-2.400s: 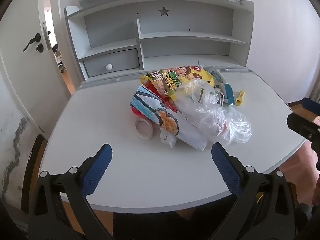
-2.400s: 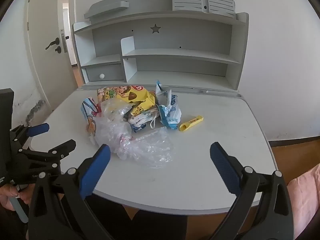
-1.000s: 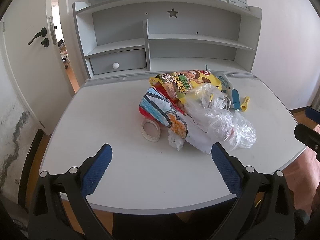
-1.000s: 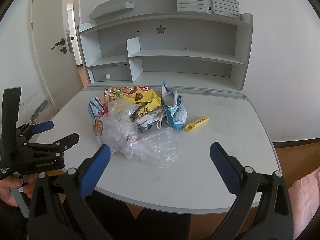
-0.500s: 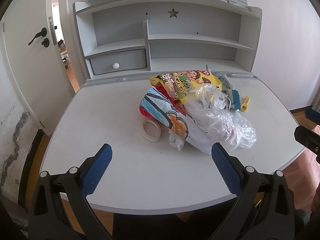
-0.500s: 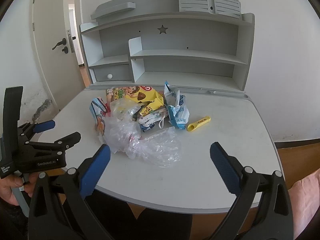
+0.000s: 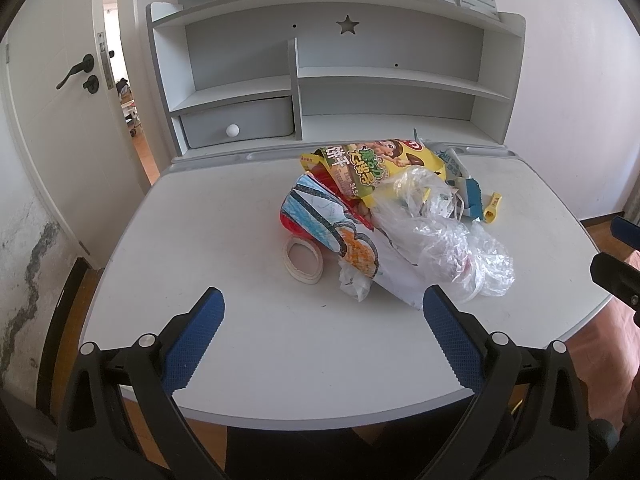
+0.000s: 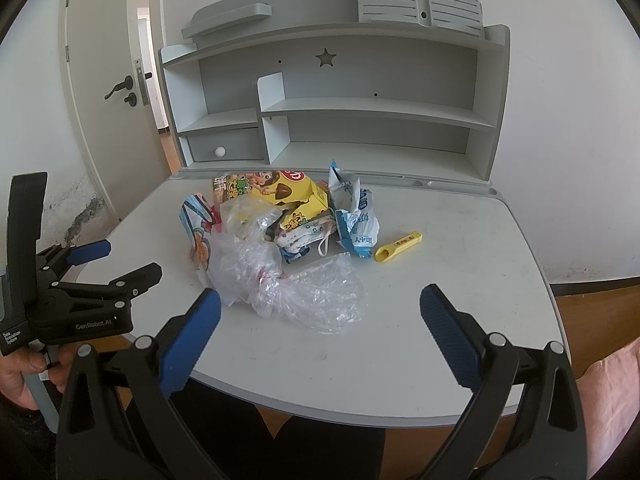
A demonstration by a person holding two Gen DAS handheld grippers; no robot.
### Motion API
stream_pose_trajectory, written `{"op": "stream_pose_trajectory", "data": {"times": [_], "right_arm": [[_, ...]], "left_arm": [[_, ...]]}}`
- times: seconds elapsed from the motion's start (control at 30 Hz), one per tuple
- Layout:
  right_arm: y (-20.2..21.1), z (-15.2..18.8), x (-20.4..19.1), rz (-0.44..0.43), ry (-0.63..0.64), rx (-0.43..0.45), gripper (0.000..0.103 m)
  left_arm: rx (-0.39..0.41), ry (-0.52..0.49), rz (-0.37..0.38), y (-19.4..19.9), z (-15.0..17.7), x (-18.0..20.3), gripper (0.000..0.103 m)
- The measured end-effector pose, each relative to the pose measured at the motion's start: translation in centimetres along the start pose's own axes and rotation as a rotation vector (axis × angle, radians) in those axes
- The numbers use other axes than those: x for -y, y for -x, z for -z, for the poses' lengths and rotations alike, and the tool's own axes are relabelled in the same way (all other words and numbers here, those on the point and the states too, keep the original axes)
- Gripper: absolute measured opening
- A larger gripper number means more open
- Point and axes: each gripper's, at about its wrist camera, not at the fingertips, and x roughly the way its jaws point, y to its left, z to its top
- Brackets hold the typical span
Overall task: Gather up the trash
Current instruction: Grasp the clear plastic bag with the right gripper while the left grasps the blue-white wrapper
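A heap of trash lies mid-desk: a yellow snack bag (image 7: 376, 162) (image 8: 280, 192), a blue-striped wrapper (image 7: 320, 216), crumpled clear plastic (image 7: 444, 240) (image 8: 296, 280), a blue-white pouch (image 8: 356, 220), a tape ring (image 7: 303, 260) and a yellow scoop (image 8: 398, 246). My left gripper (image 7: 322, 336) is open over the near desk edge, short of the heap, with nothing between its fingers. My right gripper (image 8: 320, 332) is open too, just short of the clear plastic. The left gripper (image 8: 116, 262) also shows at the left of the right wrist view, held by a hand.
The grey desk (image 7: 208, 240) has a shelf unit (image 7: 320, 80) at the back with a small drawer (image 7: 240, 122). A white door (image 7: 52, 100) stands ajar to the left. Wooden floor (image 8: 592, 312) lies to the right of the desk.
Both views have crept slightly closer to the desk since the earliest frames; the heap sits a little more central. Both grippers stay open and nothing on the desk has moved.
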Motion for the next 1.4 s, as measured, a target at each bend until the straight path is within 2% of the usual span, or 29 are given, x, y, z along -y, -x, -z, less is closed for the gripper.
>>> {"op": "stream_pose_trajectory", "data": {"times": [0.23, 0.43, 0.53, 0.67, 0.83, 0.87, 0.97, 1.2, 1.4], "right_arm": [[-0.2, 0.2, 0.1, -0.008, 0.000, -0.005, 0.096], [-1.8, 0.5, 0.5, -0.064, -0.009, -0.035, 0.096], [-3.9, 0.5, 0.3, -0.125, -0.012, -0.073, 0.096], [-8.1, -0.2, -1.0, -0.189, 0.004, -0.138, 0.091], [-13.2, -1.1, -2.9, -0.232, 0.047, -0.217, 0.087], [-13.7, -1.1, -3.1, -0.235, 0.054, -0.227, 0.084], [-14.5, -1.1, -3.2, -0.264, 0.056, -0.256, 0.034], [-9.3, -1.5, -0.8, -0.273, 0.002, -0.130, 0.032], [-7.7, -1.2, 0.7, -0.256, -0.030, -0.120, 0.033]], "left_arm": [[-0.005, 0.000, -0.005, -0.3, 0.1, -0.3, 0.097], [-0.034, 0.006, 0.000, -1.4, 0.0, -1.3, 0.097], [-0.041, 0.033, -0.012, -2.1, -0.2, -2.7, 0.097], [-0.067, 0.063, -0.025, -3.5, -0.2, -4.4, 0.097], [-0.122, 0.126, 0.027, -5.2, -0.2, -5.6, 0.097], [-0.127, 0.128, 0.031, -5.5, -0.3, -5.6, 0.097], [-0.137, 0.120, 0.059, -6.2, -0.9, -4.9, 0.097], [-0.151, 0.101, 0.092, -8.4, -3.1, -2.0, 0.097], [-0.176, 0.132, 0.073, -10.5, -4.0, -1.0, 0.096]]}}
